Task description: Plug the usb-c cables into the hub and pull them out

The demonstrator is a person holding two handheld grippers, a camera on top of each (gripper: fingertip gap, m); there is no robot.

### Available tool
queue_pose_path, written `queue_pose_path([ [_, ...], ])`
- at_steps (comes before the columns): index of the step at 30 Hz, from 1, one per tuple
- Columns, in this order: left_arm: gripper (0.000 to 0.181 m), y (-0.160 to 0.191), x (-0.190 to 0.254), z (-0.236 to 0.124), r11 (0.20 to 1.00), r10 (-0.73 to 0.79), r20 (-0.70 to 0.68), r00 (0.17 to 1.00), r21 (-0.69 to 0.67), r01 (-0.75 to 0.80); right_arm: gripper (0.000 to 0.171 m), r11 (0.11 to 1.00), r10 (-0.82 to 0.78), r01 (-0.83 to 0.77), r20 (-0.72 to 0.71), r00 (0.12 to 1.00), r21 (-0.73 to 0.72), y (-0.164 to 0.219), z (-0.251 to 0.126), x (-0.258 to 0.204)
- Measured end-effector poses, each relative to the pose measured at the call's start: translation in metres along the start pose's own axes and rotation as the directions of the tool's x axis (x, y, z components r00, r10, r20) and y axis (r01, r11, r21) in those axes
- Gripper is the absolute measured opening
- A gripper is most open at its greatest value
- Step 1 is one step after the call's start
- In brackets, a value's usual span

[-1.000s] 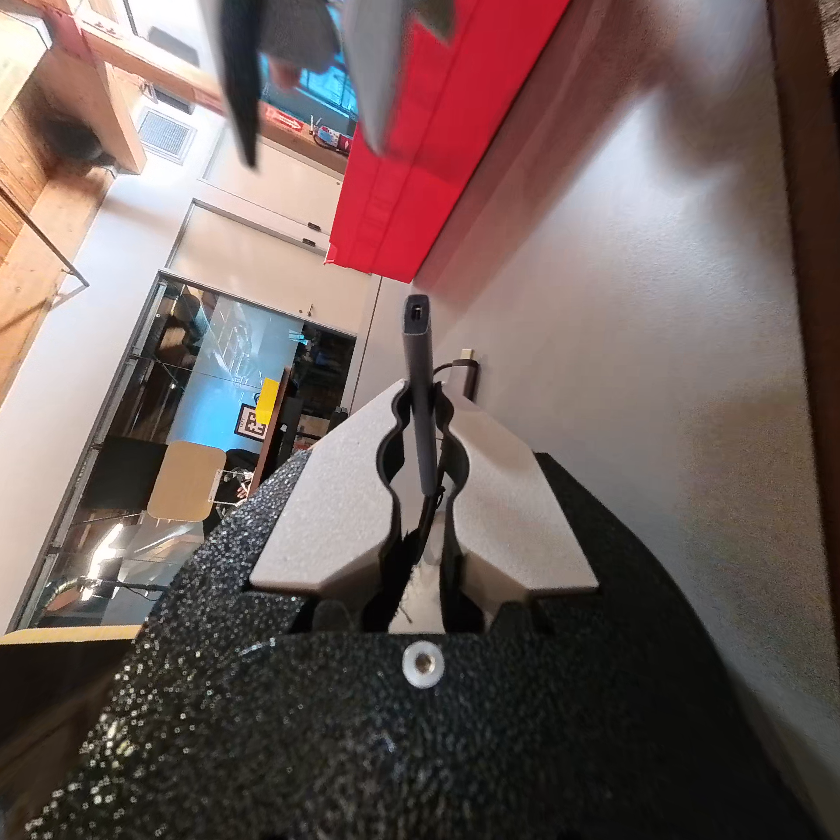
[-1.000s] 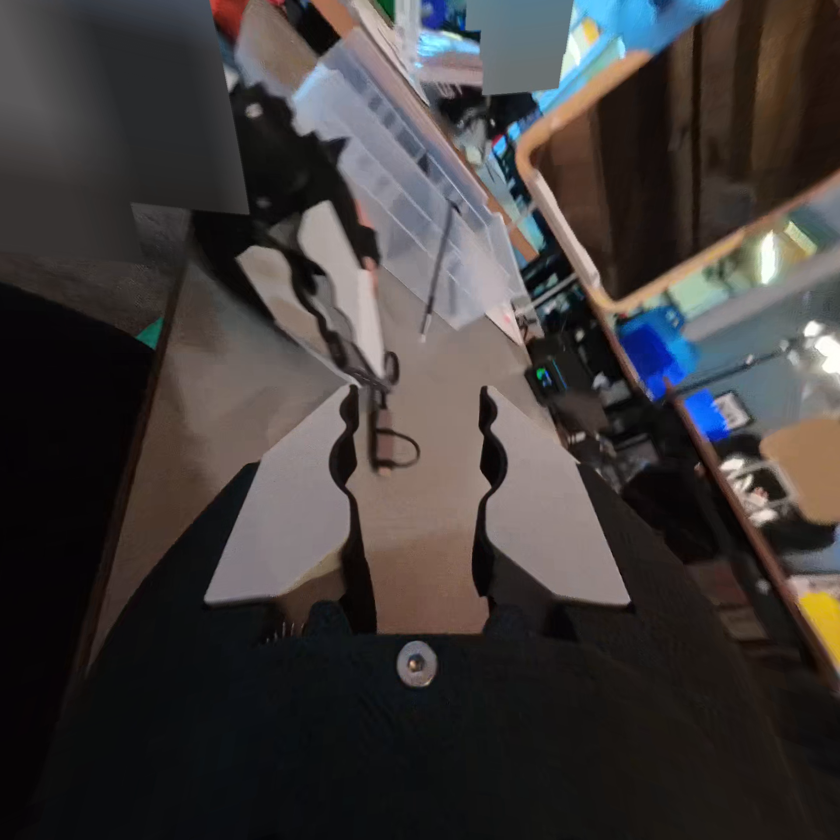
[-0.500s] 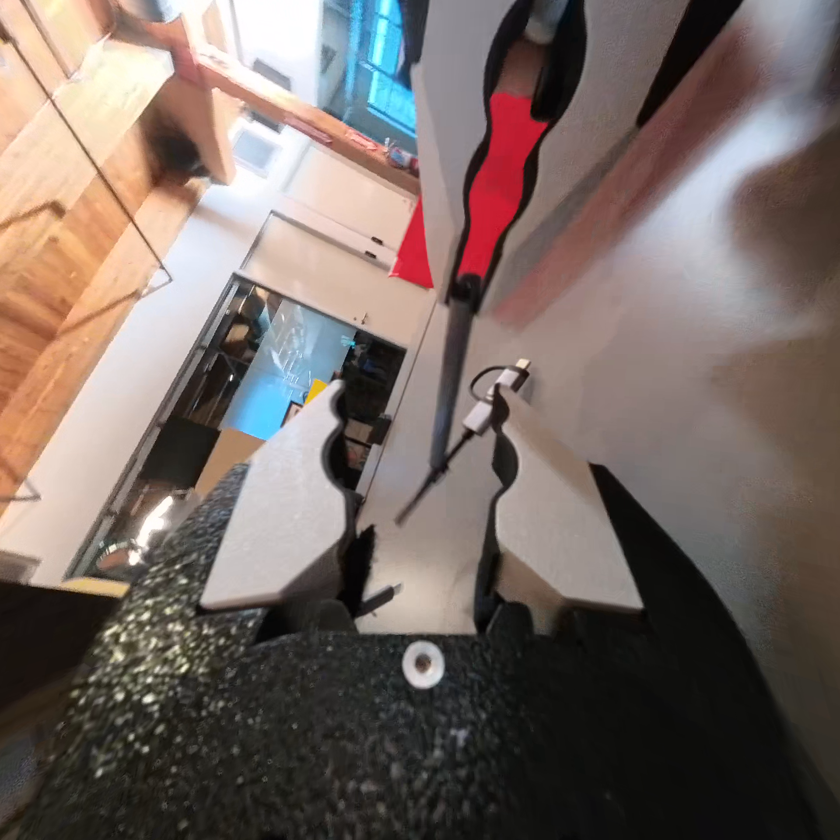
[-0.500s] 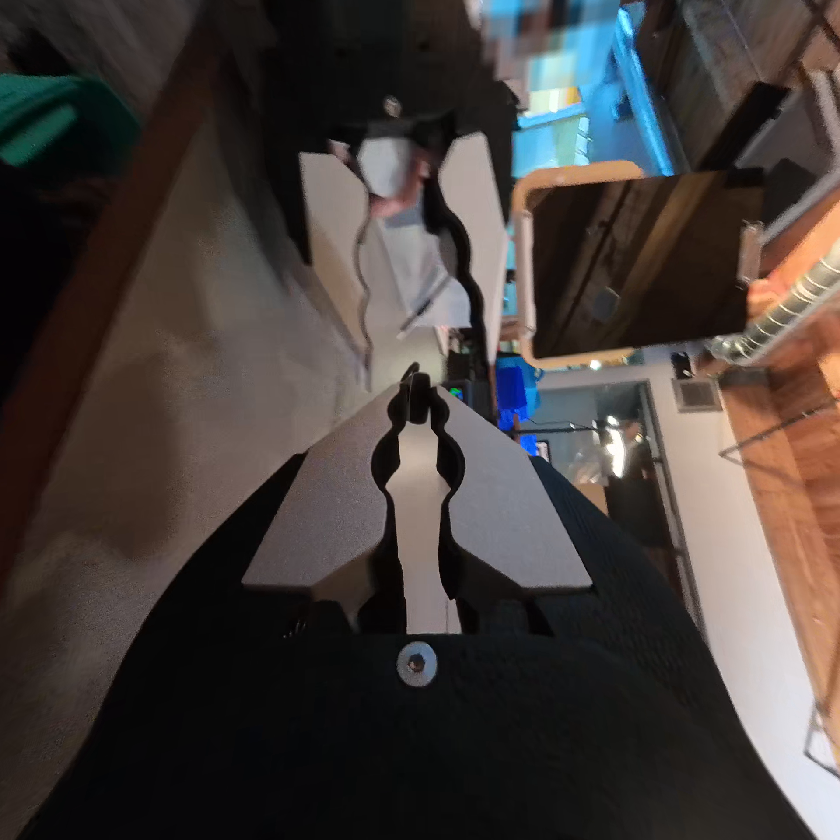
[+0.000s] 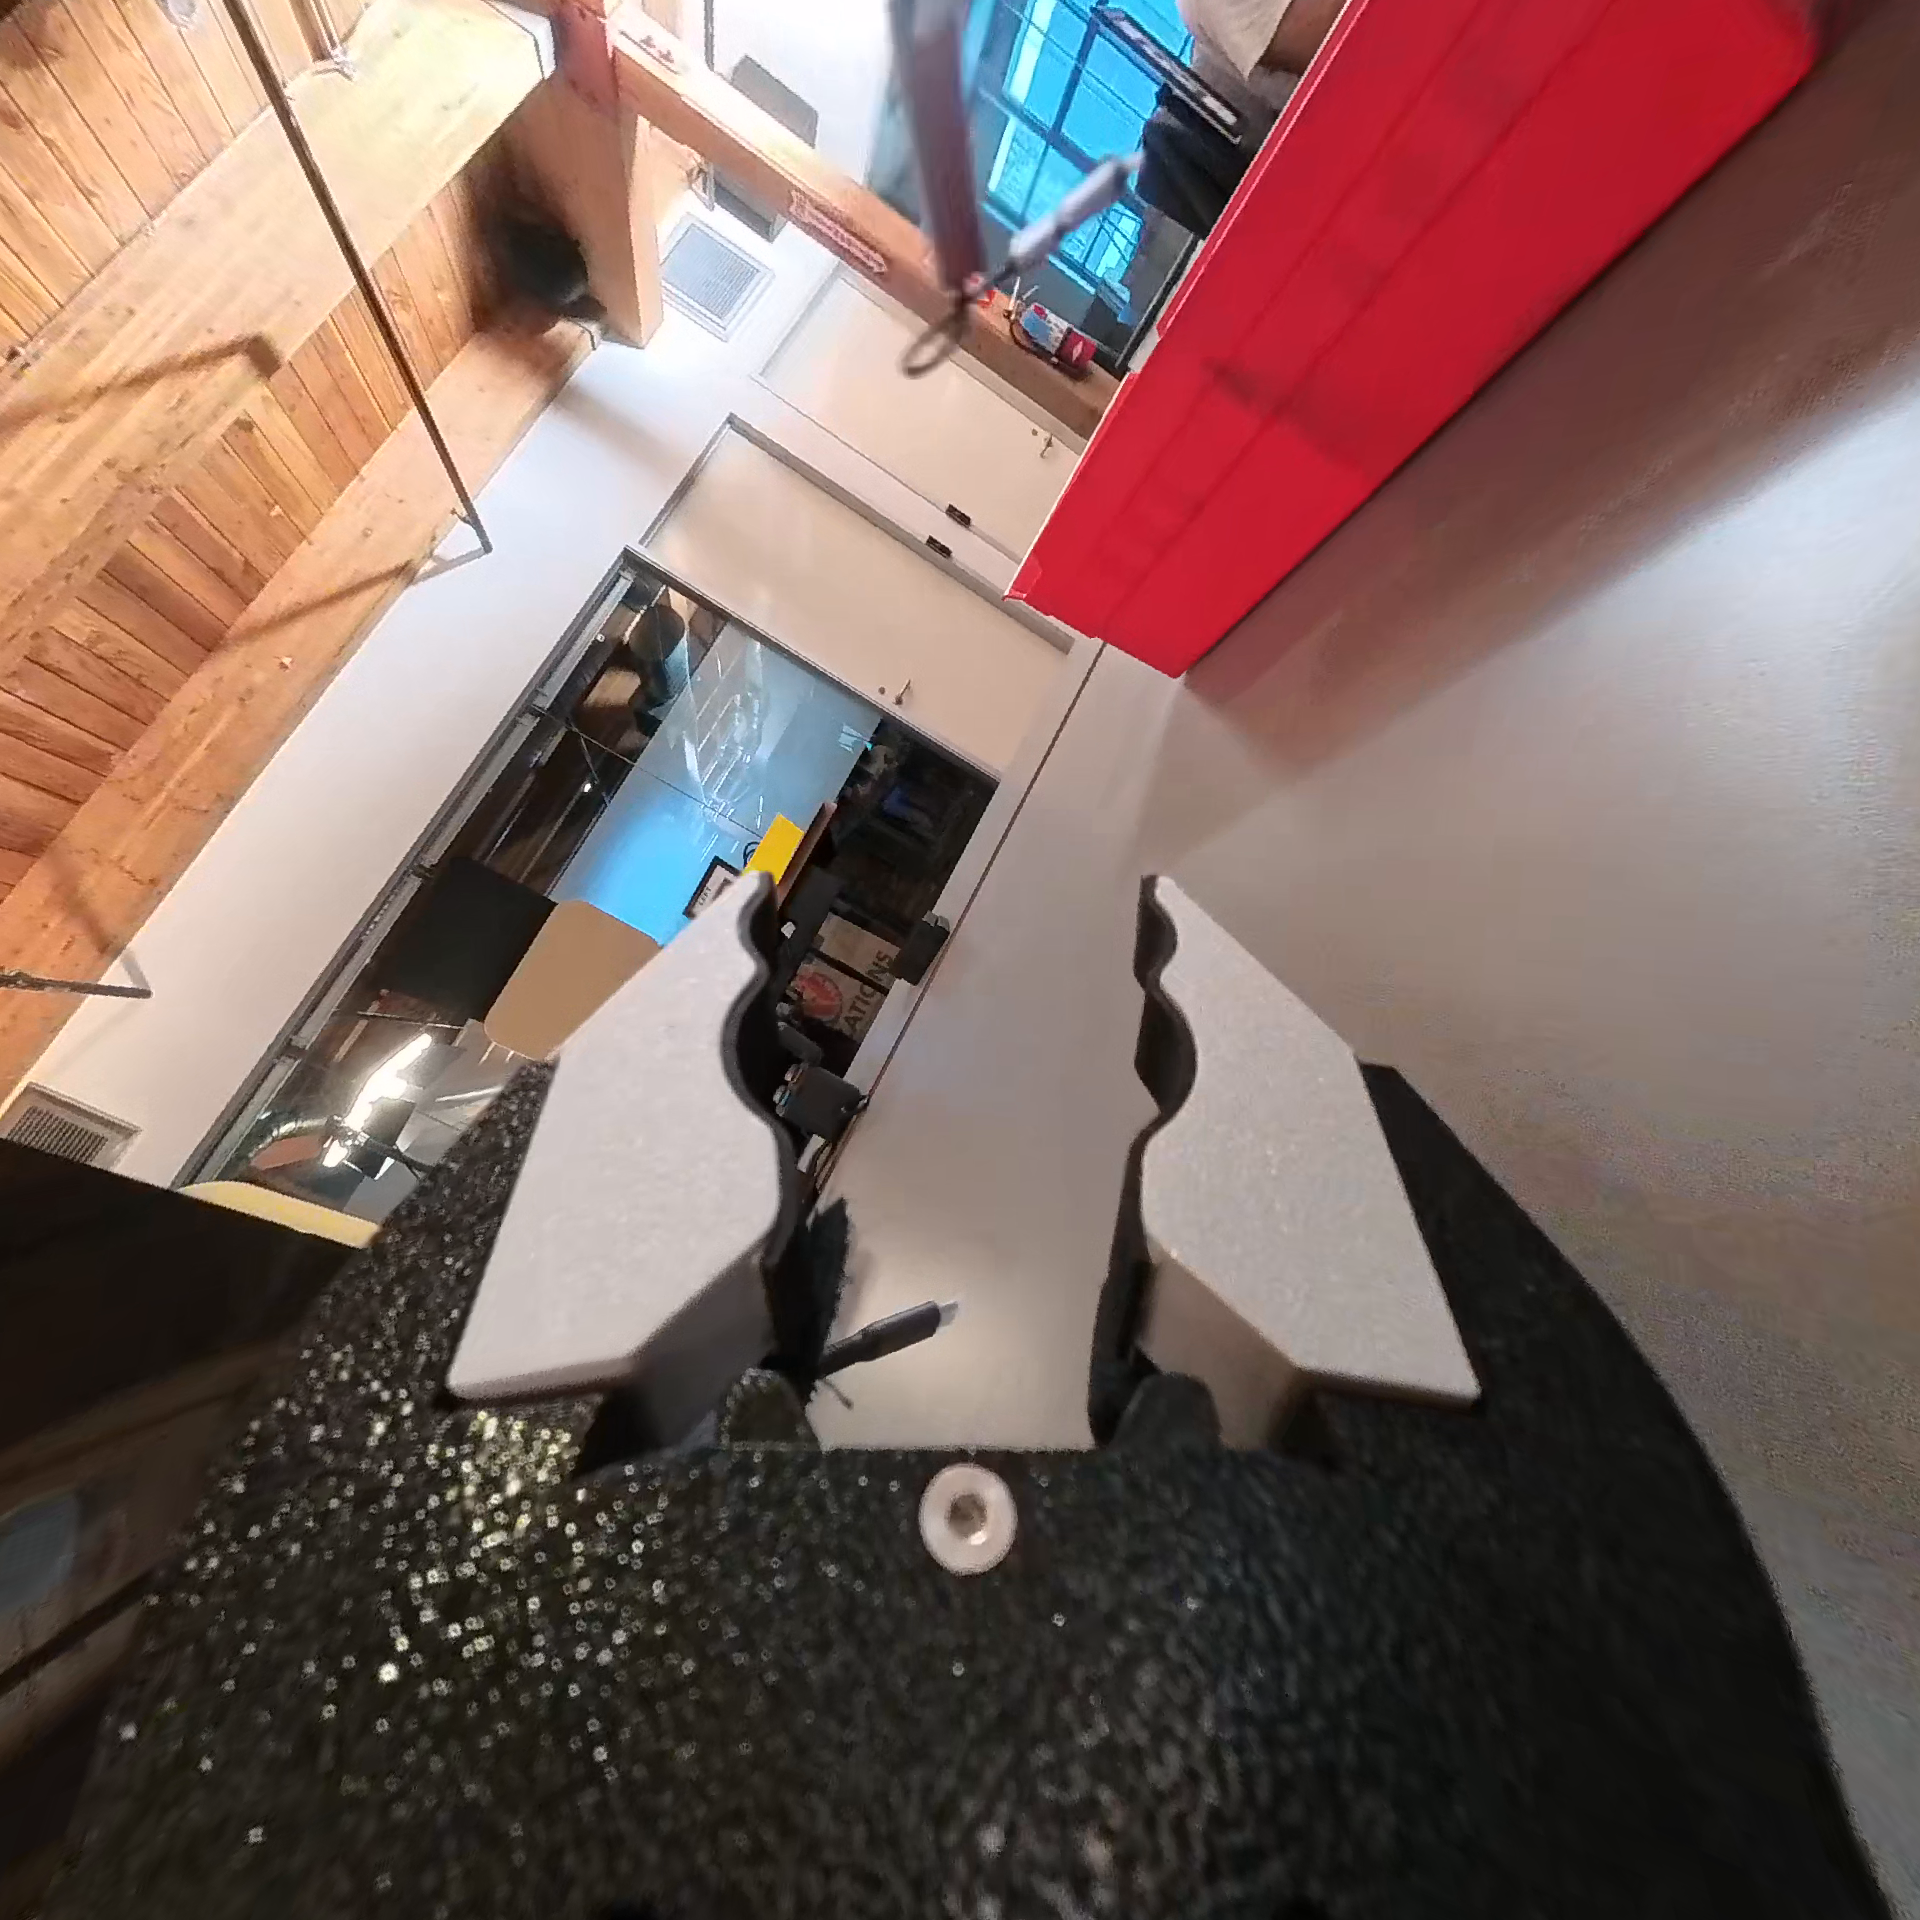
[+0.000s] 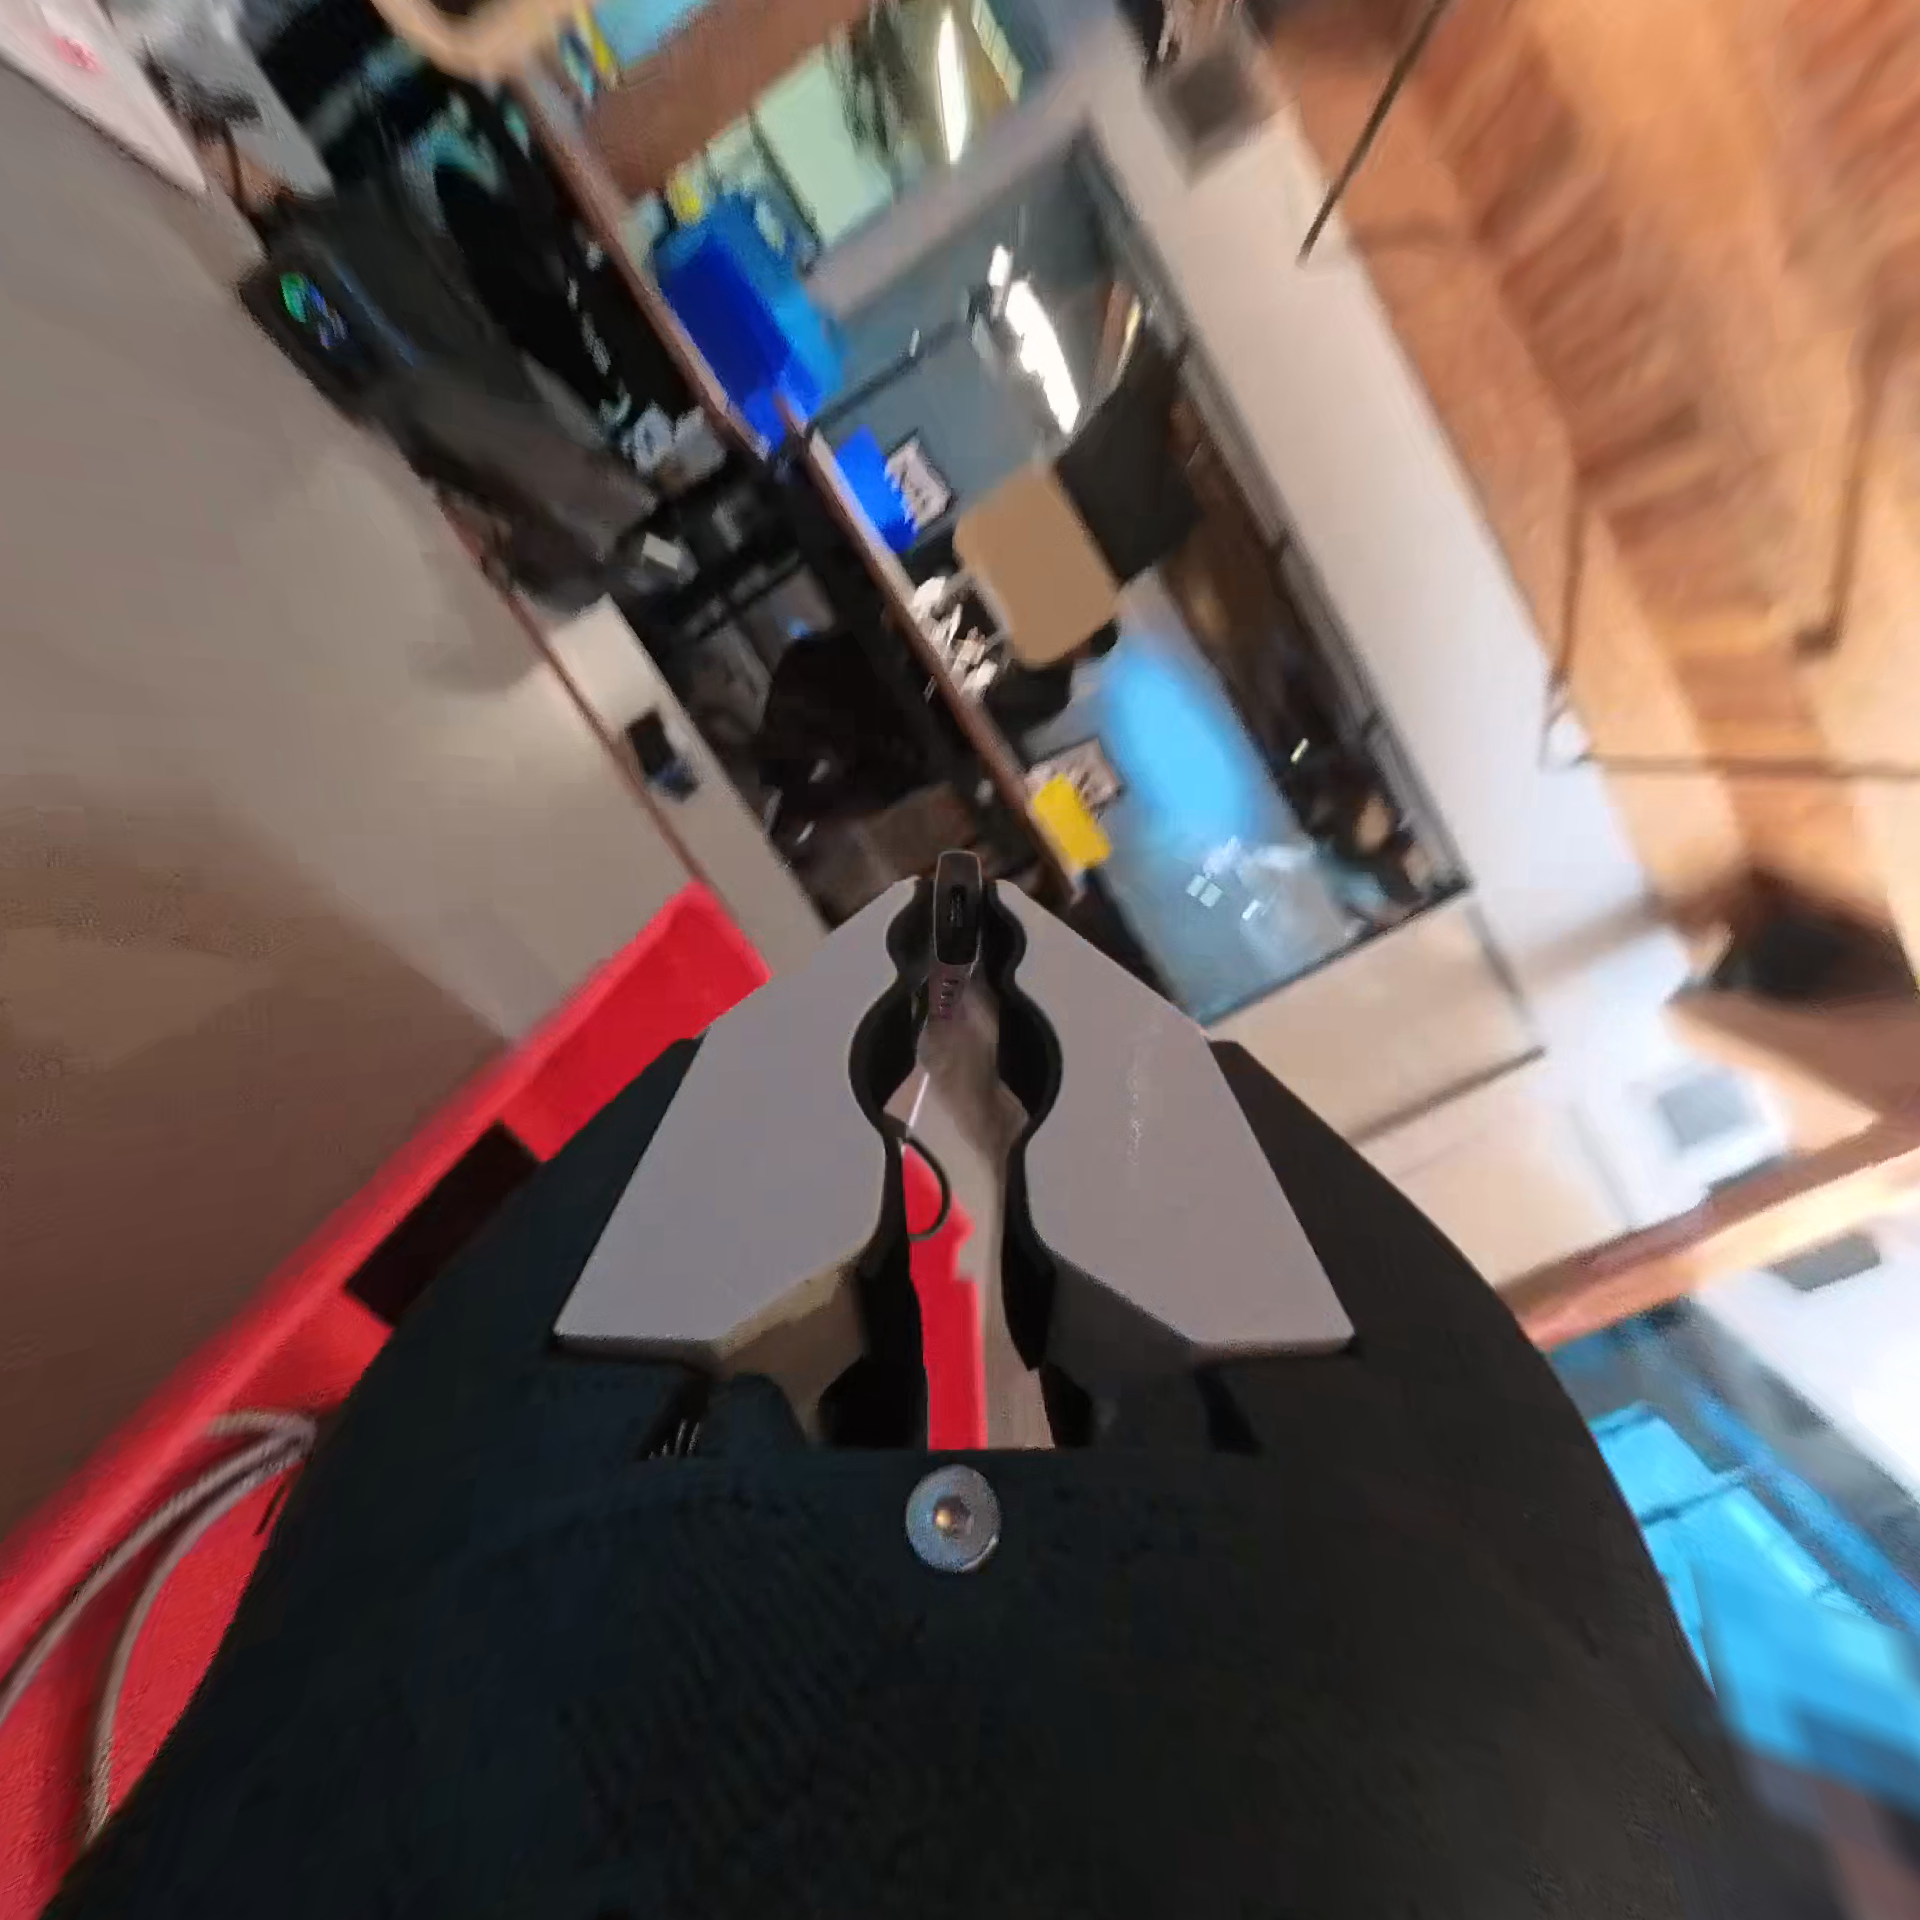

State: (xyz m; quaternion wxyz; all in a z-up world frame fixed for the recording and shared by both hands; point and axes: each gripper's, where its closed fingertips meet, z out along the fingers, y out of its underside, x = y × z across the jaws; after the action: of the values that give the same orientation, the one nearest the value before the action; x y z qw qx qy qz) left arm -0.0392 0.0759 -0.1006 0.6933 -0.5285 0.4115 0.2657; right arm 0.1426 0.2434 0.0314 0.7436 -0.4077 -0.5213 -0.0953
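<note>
The left gripper has its jaws spread wide with nothing between the tips. It hangs over a pale grey table, well short of a red bin that stands on the table's far part. Low between the fingers, close to the gripper's base, a black usb-c cable pokes out from the inner side of the left finger, its metal plug tip aimed across the gap toward the right finger.

High above the red bin in the left wrist view, the slim grey hub hangs in the air, blurred, its long axis running nearly up and down the picture, with a short cord looping off its lower end.

The right gripper is pinched on that hub, seen end-on at the fingertips: its long axis runs away from the camera, one port-bearing end poking just past the tips. Below the gripper lies the red bin.
</note>
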Motion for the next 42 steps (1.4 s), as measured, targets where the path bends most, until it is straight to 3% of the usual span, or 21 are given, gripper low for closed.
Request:
queue_pose_path([
  [4,0.066,0.002,0.001,0.001,1.0,0.005,-0.008,1.0,-0.007,-0.005,0.007,0.97,0.175,-0.161,0.06,0.983,-0.181,0.065,0.014,-0.007],
  [8,0.067,0.006,0.005,0.003,1.0,0.011,-0.028,1.0,-0.026,-0.012,0.01,0.909,0.355,-0.328,0.067,0.932,-0.257,0.094,0.017,-0.016],
  [12,0.067,0.01,0.007,0.004,0.999,0.018,-0.042,0.999,-0.039,-0.02,0.043,0.857,0.472,-0.439,0.069,0.879,-0.271,0.095,0.021,-0.018],
  [15,0.067,0.013,0.008,0.005,0.999,0.016,-0.051,0.999,-0.051,-0.019,0.056,0.842,0.513,-0.471,0.115,0.851,-0.263,0.073,0.018,-0.02],
  [18,0.066,0.014,0.008,0.003,0.998,0.018,-0.053,0.998,-0.054,-0.021,0.056,0.863,0.506,-0.487,0.222,0.833,-0.137,0.006,0.01,-0.03],
  [21,0.062,0.016,0.006,0.001,0.999,0.02,-0.055,0.998,-0.043,-0.023,0.056,0.849,0.491,-0.529,0.406,0.771,-0.023,-0.071,-0.01,-0.074],
  [24,0.062,0.022,0.002,0.0,0.998,0.01,-0.043,0.999,-0.058,-0.012,0.056,0.827,0.459,-0.559,0.496,0.737,0.065,-0.108,-0.022,-0.135],
  [27,0.061,0.025,-0.002,-0.001,0.998,0.01,-0.031,0.999,-0.064,-0.012,0.051,0.852,0.399,-0.501,0.437,0.807,0.148,-0.098,-0.014,-0.176],
  [31,0.059,0.028,-0.003,-0.006,0.997,0.012,-0.044,0.999,-0.07,-0.015,0.038,0.894,0.28,-0.375,0.35,0.894,0.244,-0.079,-0.005,-0.192],
  [34,0.052,0.032,-0.014,-0.015,0.996,-0.02,-0.045,0.999,-0.091,0.016,0.037,0.892,0.274,-0.376,0.363,0.891,0.25,-0.081,-0.005,-0.194],
  [37,0.053,0.025,-0.057,-0.021,0.975,-0.164,0.012,0.986,-0.148,0.164,0.036,0.889,0.277,-0.38,0.362,0.89,0.255,-0.08,-0.007,-0.193],
  [39,0.052,0.026,-0.084,-0.026,0.933,-0.277,-0.005,0.961,-0.24,0.268,0.036,0.883,0.294,-0.397,0.367,0.883,0.249,-0.08,-0.005,-0.193],
  [42,0.051,0.054,-0.103,-0.046,0.863,-0.321,-0.196,0.927,-0.464,0.201,0.036,0.866,0.342,-0.445,0.376,0.861,0.23,-0.077,-0.003,-0.189],
])
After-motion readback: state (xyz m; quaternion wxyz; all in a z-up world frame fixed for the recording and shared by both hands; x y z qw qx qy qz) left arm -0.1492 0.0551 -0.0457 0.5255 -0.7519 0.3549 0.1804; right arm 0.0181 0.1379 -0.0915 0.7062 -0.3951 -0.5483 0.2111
